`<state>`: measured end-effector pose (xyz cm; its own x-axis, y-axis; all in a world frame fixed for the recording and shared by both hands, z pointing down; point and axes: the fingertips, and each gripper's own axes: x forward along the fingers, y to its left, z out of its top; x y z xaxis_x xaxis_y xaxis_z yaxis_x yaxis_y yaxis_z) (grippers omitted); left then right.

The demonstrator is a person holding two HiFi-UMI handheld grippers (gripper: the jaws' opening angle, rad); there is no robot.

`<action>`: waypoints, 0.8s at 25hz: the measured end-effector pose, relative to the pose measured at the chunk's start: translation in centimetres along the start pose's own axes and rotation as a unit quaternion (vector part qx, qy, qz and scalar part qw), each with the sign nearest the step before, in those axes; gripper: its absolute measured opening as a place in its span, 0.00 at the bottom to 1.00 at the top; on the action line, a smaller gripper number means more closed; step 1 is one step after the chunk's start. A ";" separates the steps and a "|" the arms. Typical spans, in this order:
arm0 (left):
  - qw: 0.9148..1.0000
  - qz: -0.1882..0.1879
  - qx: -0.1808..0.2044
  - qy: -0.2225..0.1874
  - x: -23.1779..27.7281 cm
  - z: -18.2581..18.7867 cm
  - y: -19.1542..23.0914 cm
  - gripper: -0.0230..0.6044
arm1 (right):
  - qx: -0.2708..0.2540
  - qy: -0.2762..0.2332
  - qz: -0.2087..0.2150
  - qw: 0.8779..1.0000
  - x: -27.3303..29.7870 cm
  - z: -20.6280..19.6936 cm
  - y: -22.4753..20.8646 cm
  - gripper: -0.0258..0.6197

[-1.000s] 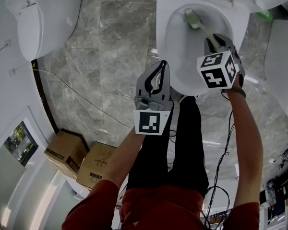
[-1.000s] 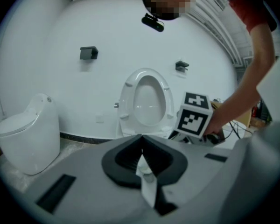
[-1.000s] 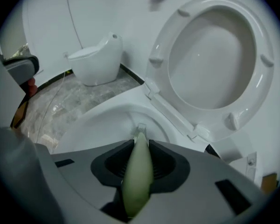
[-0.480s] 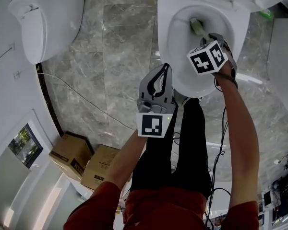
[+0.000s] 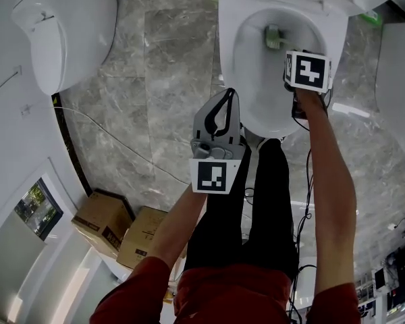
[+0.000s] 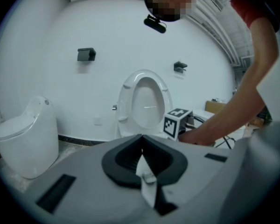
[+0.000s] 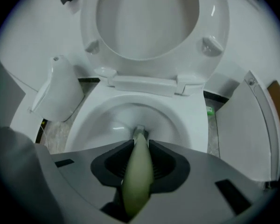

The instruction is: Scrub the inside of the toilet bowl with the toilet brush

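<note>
The white toilet bowl stands at the top of the head view with its seat and lid raised. My right gripper hangs over the bowl's right rim, shut on the pale green handle of the toilet brush. The brush head is down inside the bowl near its back wall and shows past the jaws as the brush head. My left gripper hovers before the bowl's front rim; it is shut and holds nothing. In the left gripper view its jaws meet at my left gripper.
A second white toilet stands at upper left and another white fixture at right. Cardboard boxes sit at lower left and a thin cable crosses the marble floor. My legs are just below the bowl.
My right gripper has moved farther over the bowl and turned, shifting the brush head a little inside it. The left gripper has stayed in place.
</note>
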<state>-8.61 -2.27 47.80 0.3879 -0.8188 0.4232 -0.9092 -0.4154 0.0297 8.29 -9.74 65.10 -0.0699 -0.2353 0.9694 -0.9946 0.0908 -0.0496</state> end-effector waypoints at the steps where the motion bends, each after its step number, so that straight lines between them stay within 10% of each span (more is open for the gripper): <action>1: 1.000 0.001 -0.001 0.000 -0.1 -0.1 0.2 0.04 | 0.012 0.007 0.000 1.000 0.8 -0.4 -0.3 0.19; 14: 1.000 -0.006 0.007 -0.005 0.3 0.1 0.2 0.04 | 0.268 -0.063 0.053 0.960 -4.3 -2.5 -5.1 0.19; 20: 1.000 -0.013 0.015 -0.004 0.4 0.1 -0.3 0.04 | 0.389 -0.009 0.069 0.918 1.3 -5.5 -4.5 0.19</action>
<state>-8.14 -2.57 47.85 0.4129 -0.8106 0.4153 -0.8937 -0.4484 0.0132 13.11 -5.12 67.87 -0.1935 -0.2904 0.9371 -0.7288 -0.5969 -0.3354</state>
